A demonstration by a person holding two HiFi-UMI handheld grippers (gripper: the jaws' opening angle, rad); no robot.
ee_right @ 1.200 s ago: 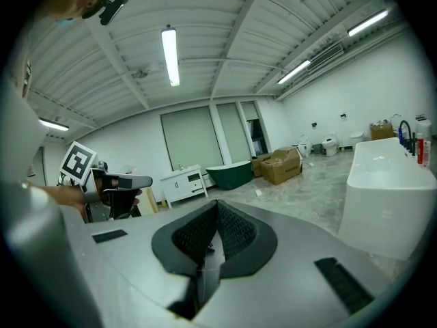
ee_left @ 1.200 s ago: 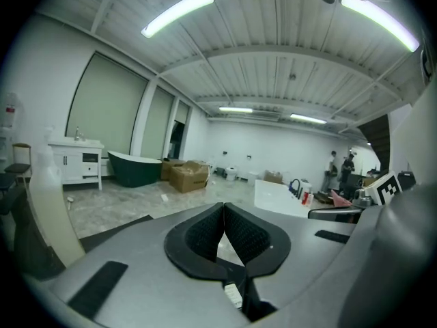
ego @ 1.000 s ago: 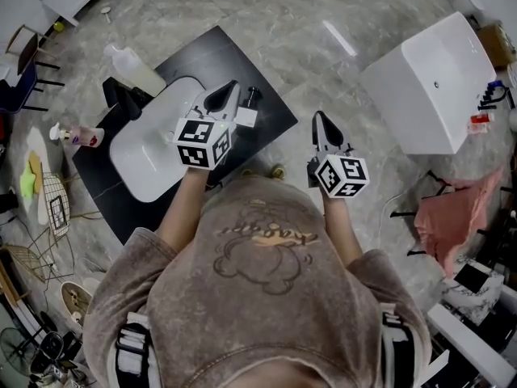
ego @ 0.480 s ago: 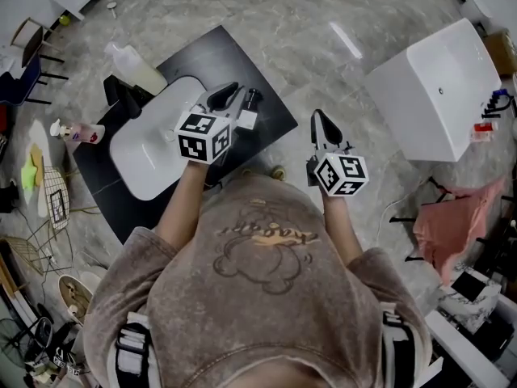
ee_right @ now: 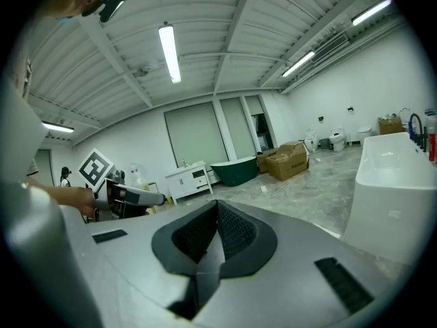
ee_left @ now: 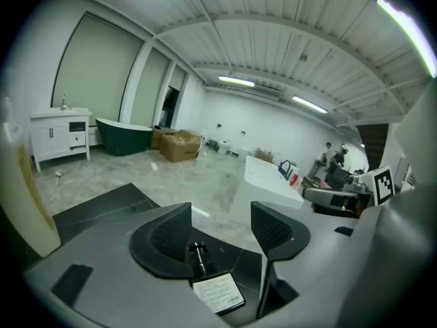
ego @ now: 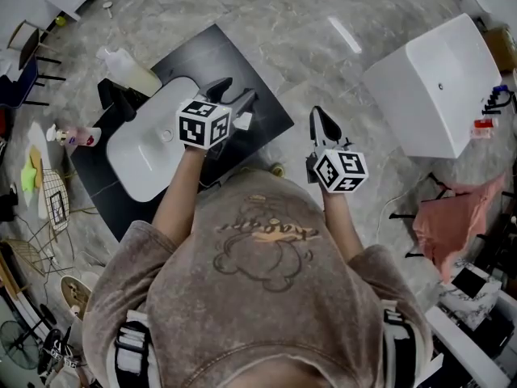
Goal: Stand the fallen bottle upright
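My left claw (ee_left: 222, 232) is opening. Its two black pads stand well apart, and the small dark bottle (ee_left: 210, 279) sits in the gap between them, closer to the left pad, though neither pad presses on it. In the left gripper view the bottle's black cap points up and its white label faces me. The claw's own body hides the base, so I cannot tell whether the bottle stands fully upright.

From the head view, this claw (ego: 232, 94) reaches over the black counter (ego: 266, 120), with the bottle (ego: 242, 118) just past my marker cube, beside the white basin (ego: 145, 156) set into that counter. A large pale jug (ego: 129, 69) stands at the counter's far corner, and a pink-tinted spray bottle (ego: 77, 136) lies off its left edge.

My right claw (ee_right: 217, 219) is closed, pads meeting, with nothing between them. In the head view it (ego: 321, 124) hangs over the marble floor to the right of the counter, well apart from the bottle. A white bathtub (ego: 432, 83) sits further right.
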